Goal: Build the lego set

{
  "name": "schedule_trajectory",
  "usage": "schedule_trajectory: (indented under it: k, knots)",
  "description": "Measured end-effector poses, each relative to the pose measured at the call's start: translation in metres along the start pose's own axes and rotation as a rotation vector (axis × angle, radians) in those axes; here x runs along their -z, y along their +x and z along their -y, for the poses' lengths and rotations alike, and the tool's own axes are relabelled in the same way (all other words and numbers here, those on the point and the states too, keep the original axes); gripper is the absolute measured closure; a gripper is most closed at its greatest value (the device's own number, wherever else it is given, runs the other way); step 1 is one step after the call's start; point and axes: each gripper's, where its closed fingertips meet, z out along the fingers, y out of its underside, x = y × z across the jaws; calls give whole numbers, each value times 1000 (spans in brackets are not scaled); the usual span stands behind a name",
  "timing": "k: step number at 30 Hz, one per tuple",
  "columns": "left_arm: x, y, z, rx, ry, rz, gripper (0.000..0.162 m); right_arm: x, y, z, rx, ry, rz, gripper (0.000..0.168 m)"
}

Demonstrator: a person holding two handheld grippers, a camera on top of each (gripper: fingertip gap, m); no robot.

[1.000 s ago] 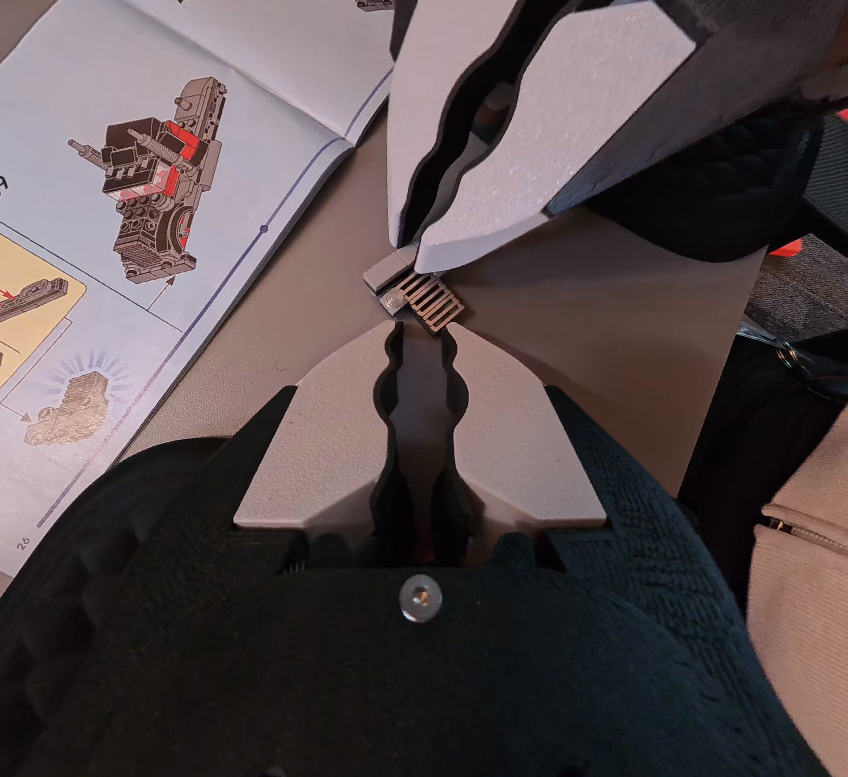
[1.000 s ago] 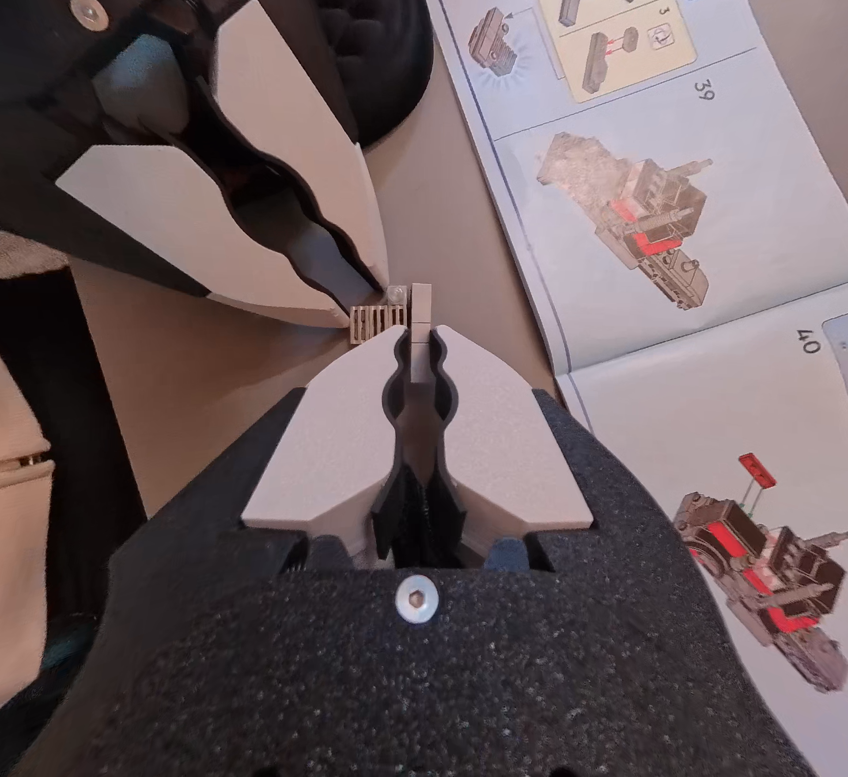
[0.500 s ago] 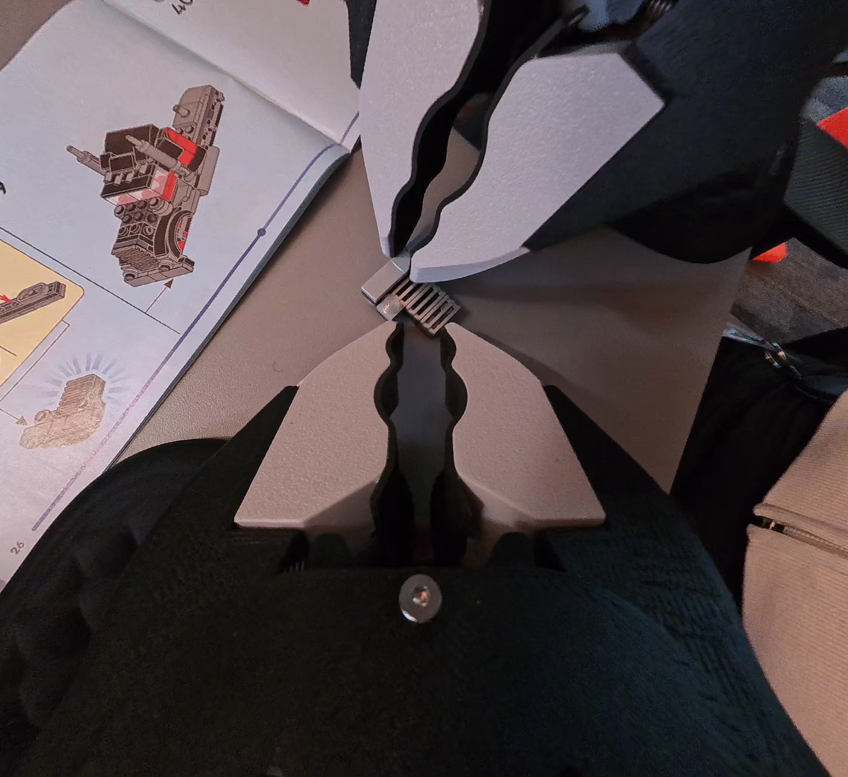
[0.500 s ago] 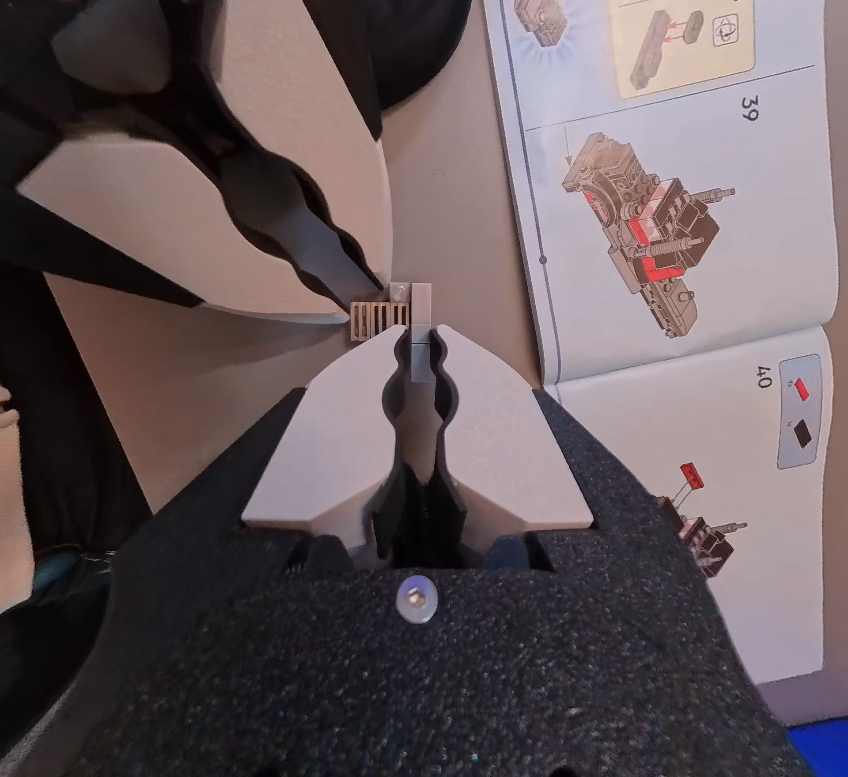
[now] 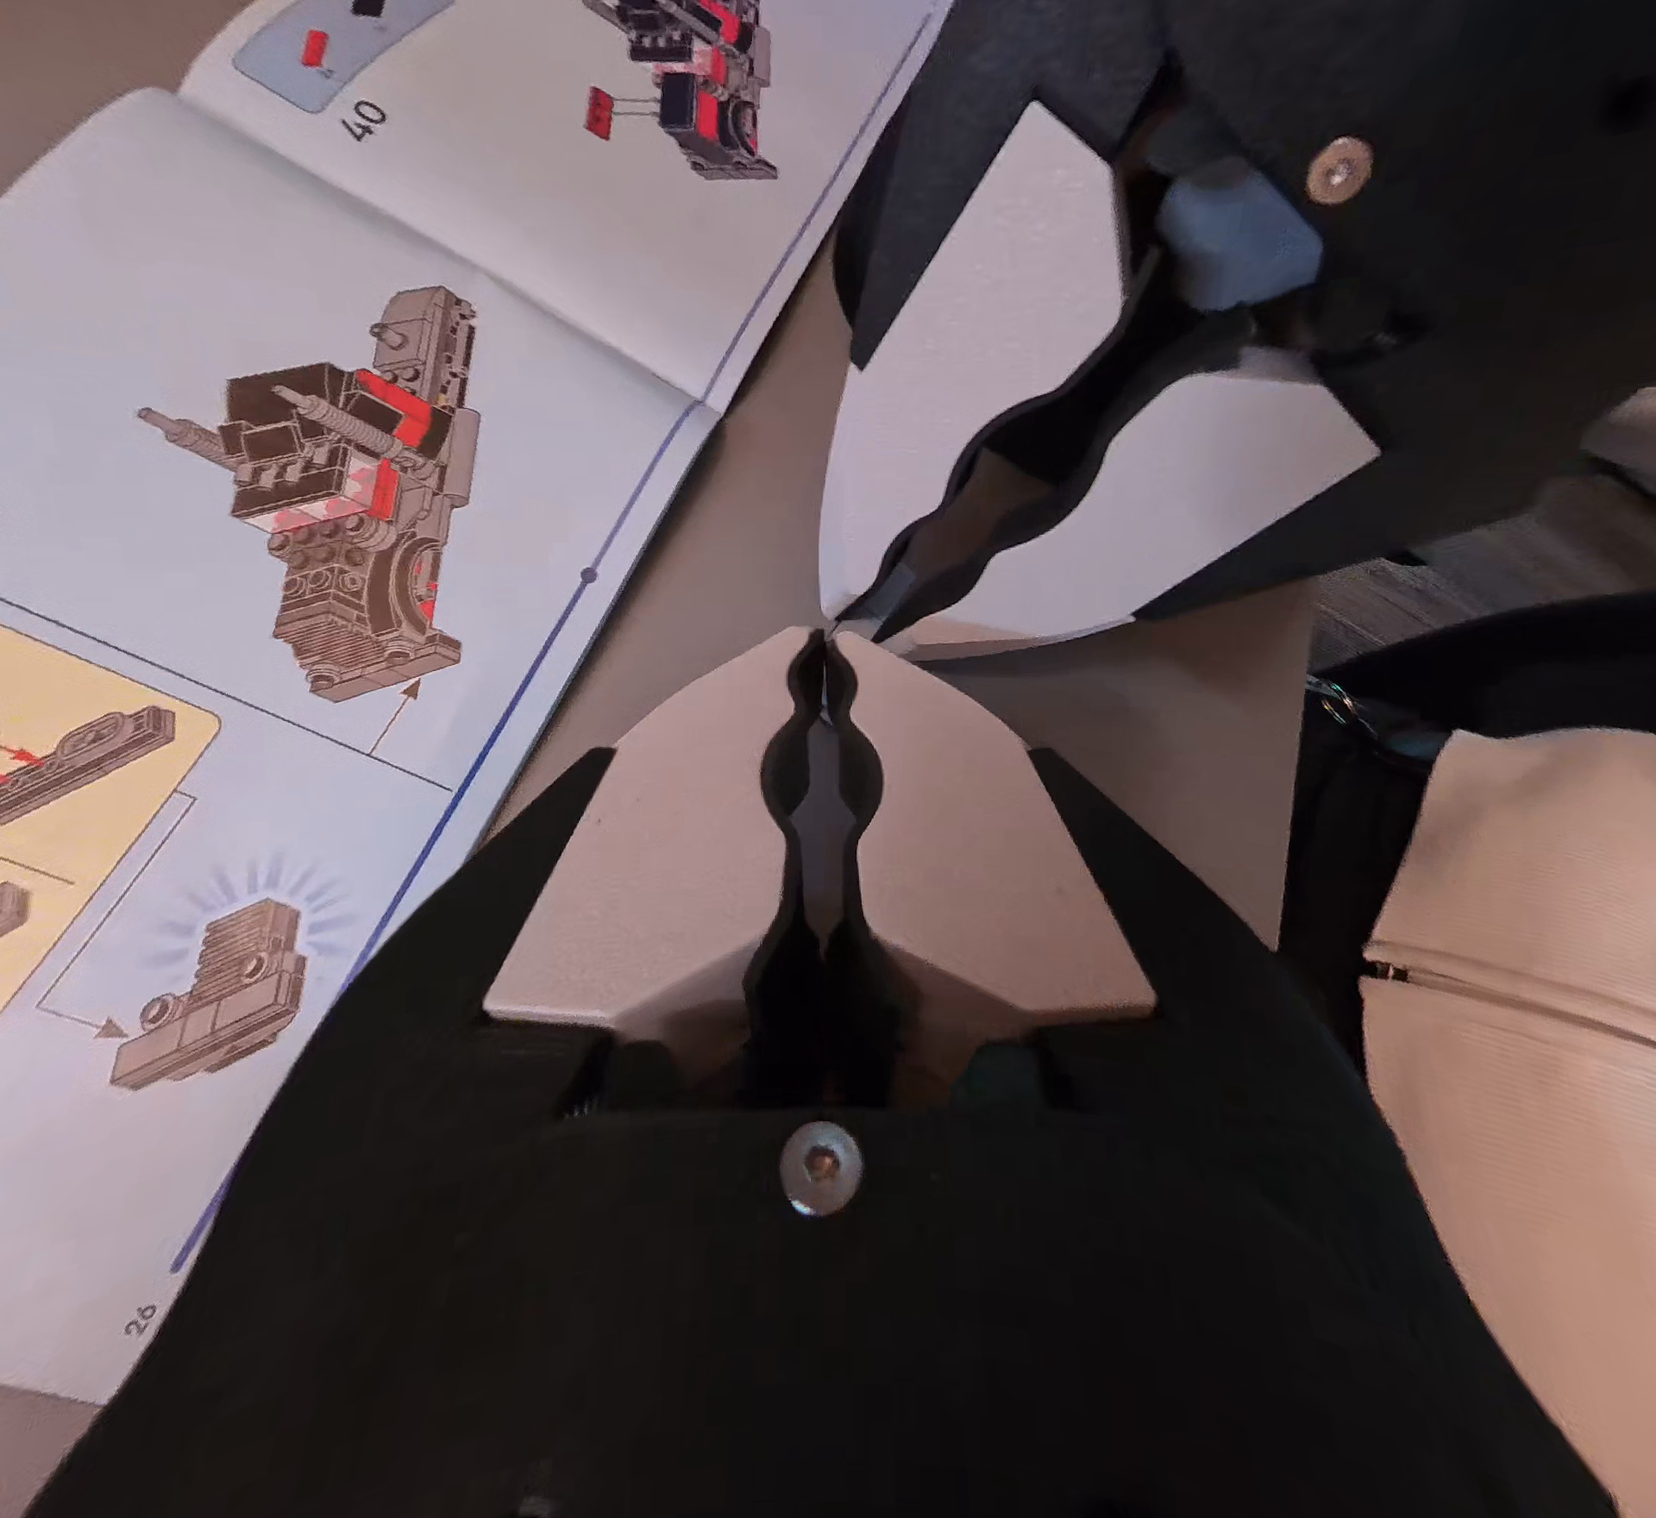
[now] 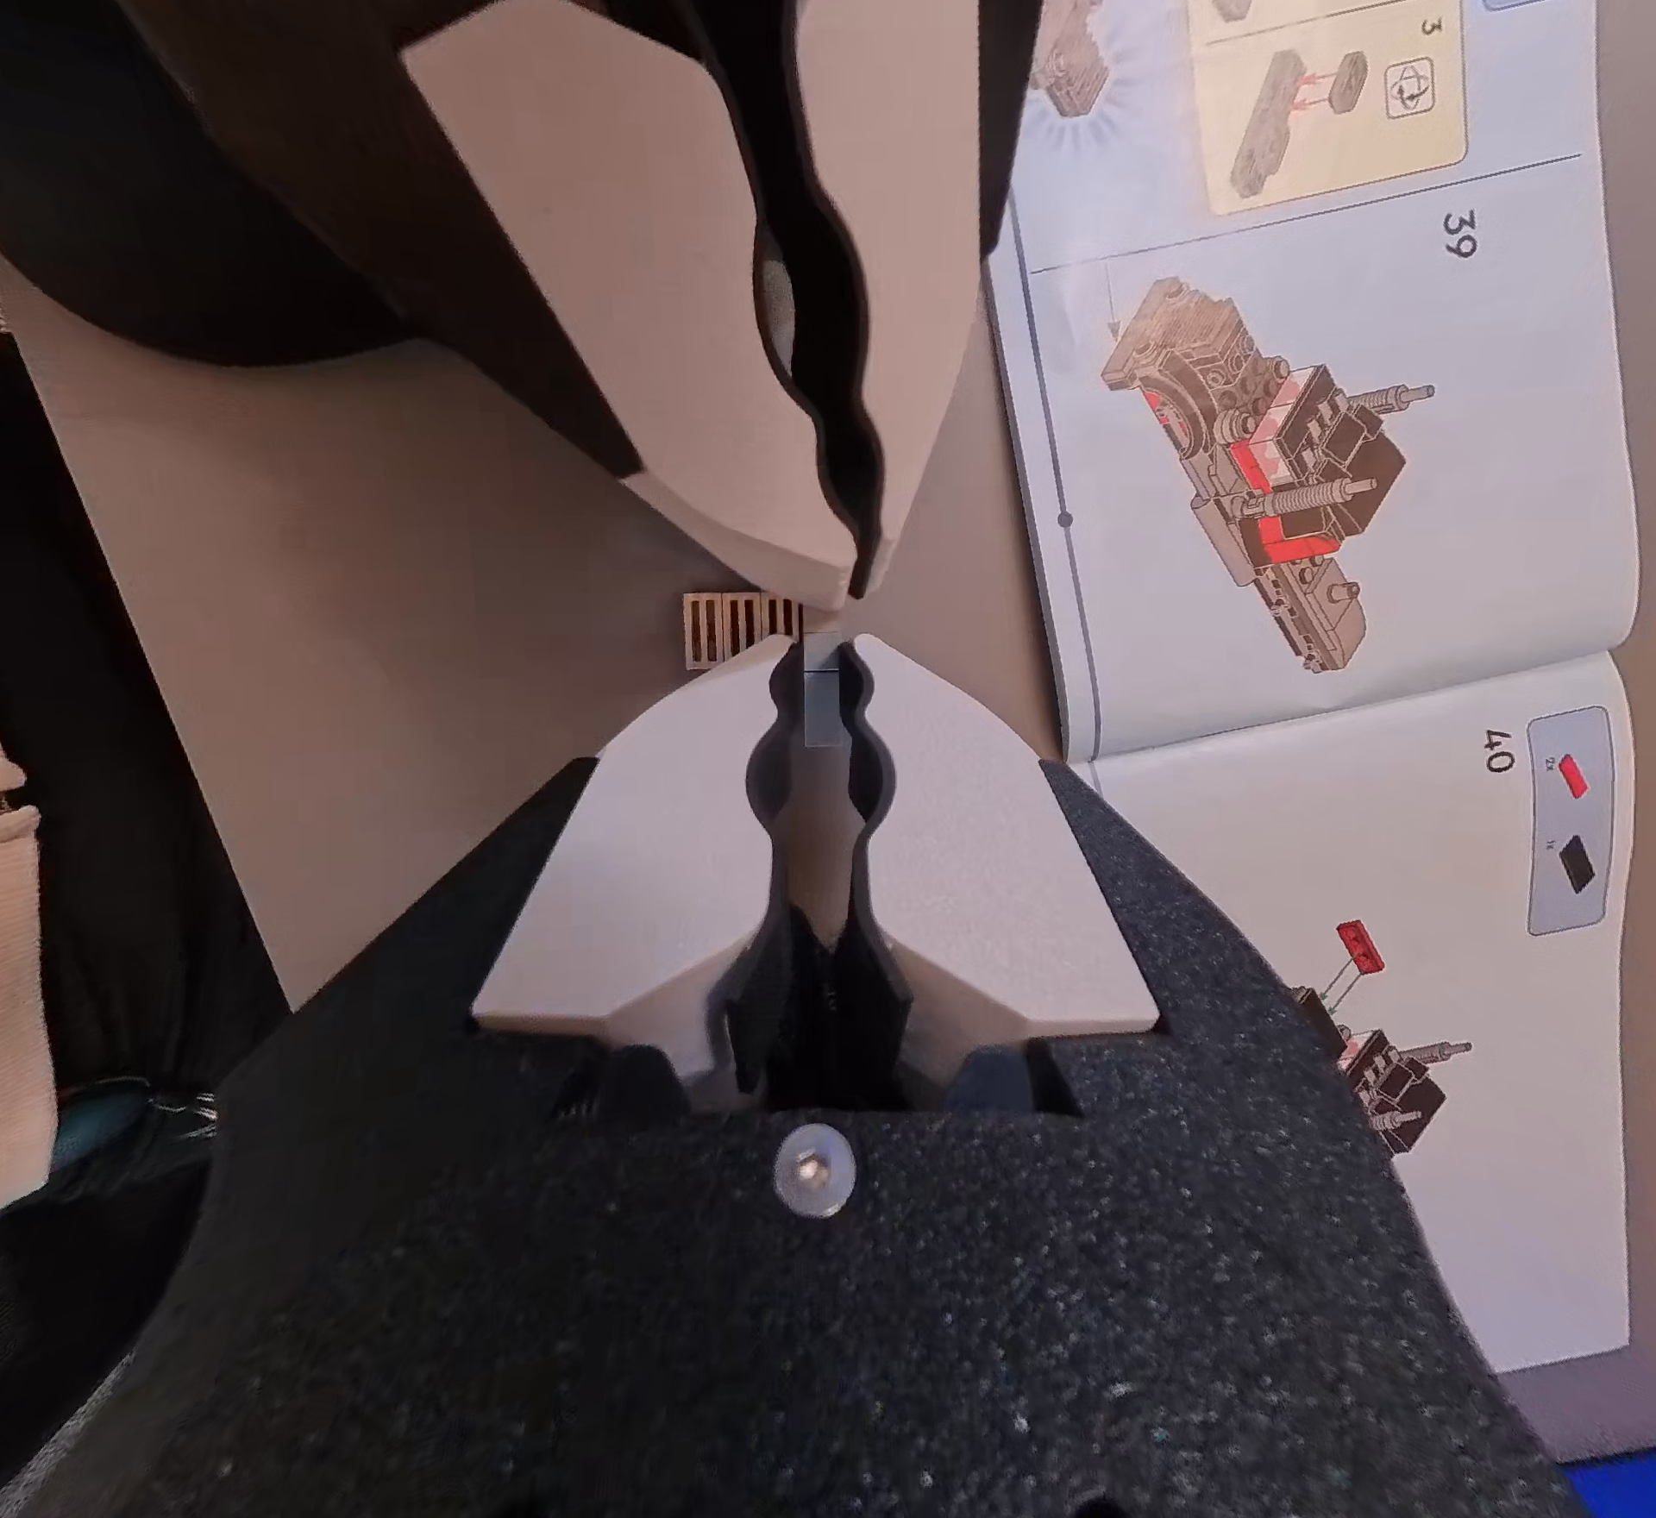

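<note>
Both tongs meet tip-to-tip: right tongs point(image 6: 820, 651) pinch grey brick point(image 6: 821, 700) bearing grille tiles point(image 6: 739, 624); left tongs point(image 5: 820, 646) closed

- In the right wrist view the right gripper point(image 6: 820, 651) sits near, the left gripper point(image 6: 851, 579) far, tips almost touching above the table point(image 6: 448, 543).
- A small brick point(image 6: 821, 691) sits between the right gripper's fingers point(image 6: 932, 812).
- A grille piece point(image 6: 735, 624) lies just left of the meeting tips.
- The instruction booklet point(image 6: 1344, 579) lies open on the table, right of both grippers.
</note>
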Motion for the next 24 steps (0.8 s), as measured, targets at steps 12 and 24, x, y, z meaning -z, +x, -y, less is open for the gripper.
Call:
schedule_trajectory:
  k: [12, 24]
  knots:
    - [-3, 0, -5, -41, -28, 29, 161, -1, 0, 1, 32, -46, -17, 160]
    - [-4, 2, -5, -61, -31, 31, 161, 31, 11, 11, -190, 286, 161, 159]
